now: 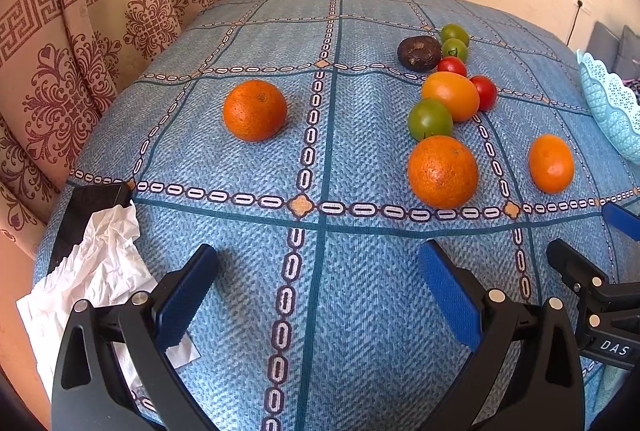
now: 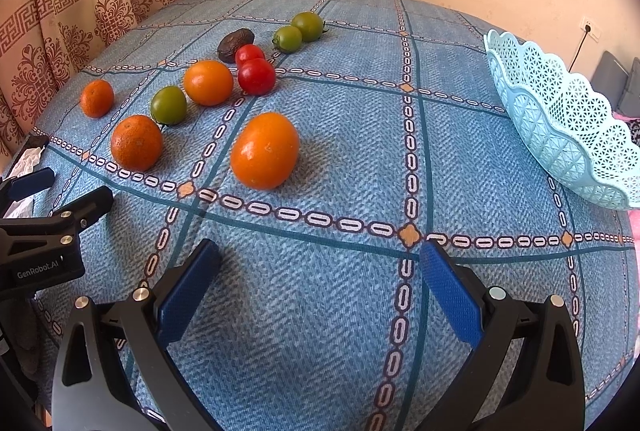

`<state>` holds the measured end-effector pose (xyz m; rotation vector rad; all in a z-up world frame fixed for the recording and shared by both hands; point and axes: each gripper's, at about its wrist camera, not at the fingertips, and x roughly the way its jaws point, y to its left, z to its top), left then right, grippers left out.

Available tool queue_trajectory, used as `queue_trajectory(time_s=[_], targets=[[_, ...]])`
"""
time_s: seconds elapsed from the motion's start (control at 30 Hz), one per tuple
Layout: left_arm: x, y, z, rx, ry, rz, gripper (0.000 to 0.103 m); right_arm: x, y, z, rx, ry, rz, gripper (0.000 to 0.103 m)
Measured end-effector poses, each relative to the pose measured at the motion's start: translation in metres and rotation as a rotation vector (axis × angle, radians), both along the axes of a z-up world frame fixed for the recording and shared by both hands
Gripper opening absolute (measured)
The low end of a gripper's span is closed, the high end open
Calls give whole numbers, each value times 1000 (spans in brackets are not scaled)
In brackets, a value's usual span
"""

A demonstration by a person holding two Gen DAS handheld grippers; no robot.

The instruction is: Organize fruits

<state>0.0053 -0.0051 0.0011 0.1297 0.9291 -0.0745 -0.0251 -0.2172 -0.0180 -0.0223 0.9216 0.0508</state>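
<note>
Hovering, left view: the left gripper (image 1: 318, 291) fills the bottom of the frame above the blue patterned tablecloth (image 1: 248, 239), its blue pads spread wide with nothing between them.
Lone orange: 1 orange (image 1: 255, 110) sits apart, left of centre.
Cluster: right of centre, a large orange (image 1: 443, 171) lies low, a green tomato (image 1: 429, 119) touching above it, then an orange-yellow fruit (image 1: 451, 95), 2 red tomatoes (image 1: 484, 92), 2 smaller green tomatoes (image 1: 455, 49) and a dark wrinkled fruit (image 1: 418, 53) toward the top.
Far right: a smooth orange fruit (image 1: 551, 163) lies alone; the pale blue lattice basket (image 1: 612, 107) shows at the right edge.
Lower left: crumpled white paper (image 1: 96, 263) lies partly over a black object (image 1: 86, 215).
Lower right: part of the right gripper (image 1: 600, 295) enters the frame.
Right view: the right gripper (image 2: 320, 291) sits at the bottom, fingers wide apart and empty.
Nearest fruit: the smooth orange fruit (image 2: 265, 150) lies at centre, just ahead of the pads.
Other fruit: the rest spreads across the upper left, with the lone orange (image 2: 97, 98) furthest left.
Basket: it stands tilted at the right edge (image 2: 568, 127), well apart from the fruit; no fruit is visible in it.
Left edge: the left gripper (image 2: 52, 203) shows partly.
</note>
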Motion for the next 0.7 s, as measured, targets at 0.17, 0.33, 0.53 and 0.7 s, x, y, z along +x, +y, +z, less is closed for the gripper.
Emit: queue_trajectory(time_s=[0.17, 0.33, 0.53, 0.7], targets=[[0, 0, 1, -2, -2, -4, 98, 2, 0, 1, 3, 7, 5, 101], [2, -1, 3, -2, 3, -9, 98, 0, -3, 3, 26, -1, 12, 101], [3, -1, 7, 11, -11, 20, 98, -2, -10, 15, 90, -41, -1, 101], [5, 1, 18, 6, -40, 37, 98, -2, -10, 27, 123, -78, 1, 101]])
